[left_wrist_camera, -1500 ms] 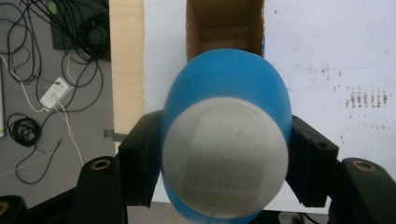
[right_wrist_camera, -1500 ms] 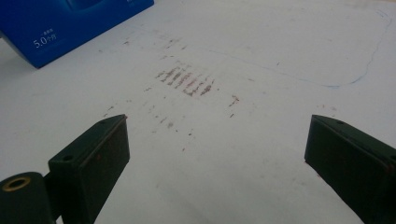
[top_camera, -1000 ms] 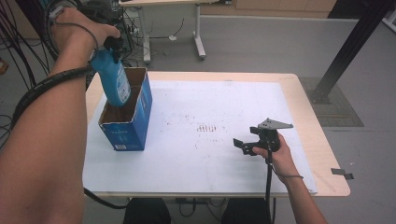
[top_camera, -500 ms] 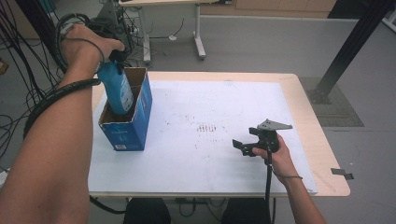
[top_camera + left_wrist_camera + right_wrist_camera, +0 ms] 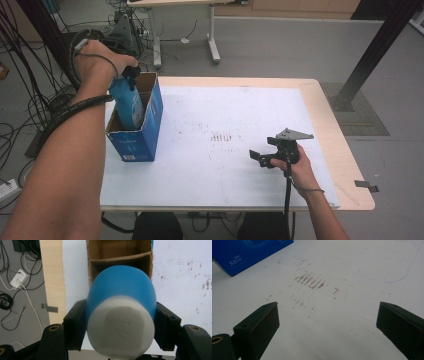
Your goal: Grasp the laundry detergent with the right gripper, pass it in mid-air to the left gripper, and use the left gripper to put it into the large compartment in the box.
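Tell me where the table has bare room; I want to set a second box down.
Bare sheet lies between the box and the right gripper, and beyond toward the far edge. It is crowded at the box, where the left gripper holds the bottle.

High overhead on the table [image 5: 320,95]; two close claw-mounted views, all sharing the blue box [image 5: 145,135].

The person's left forearm is reaching up the left of the high view, the hand bending down at the wrist over the left gripper [image 5: 120,322], whose jaws are clamping something between them. The right hand [image 5: 295,167] is holding the right gripper [image 5: 327,322] low and level, jaws standing wide apart.
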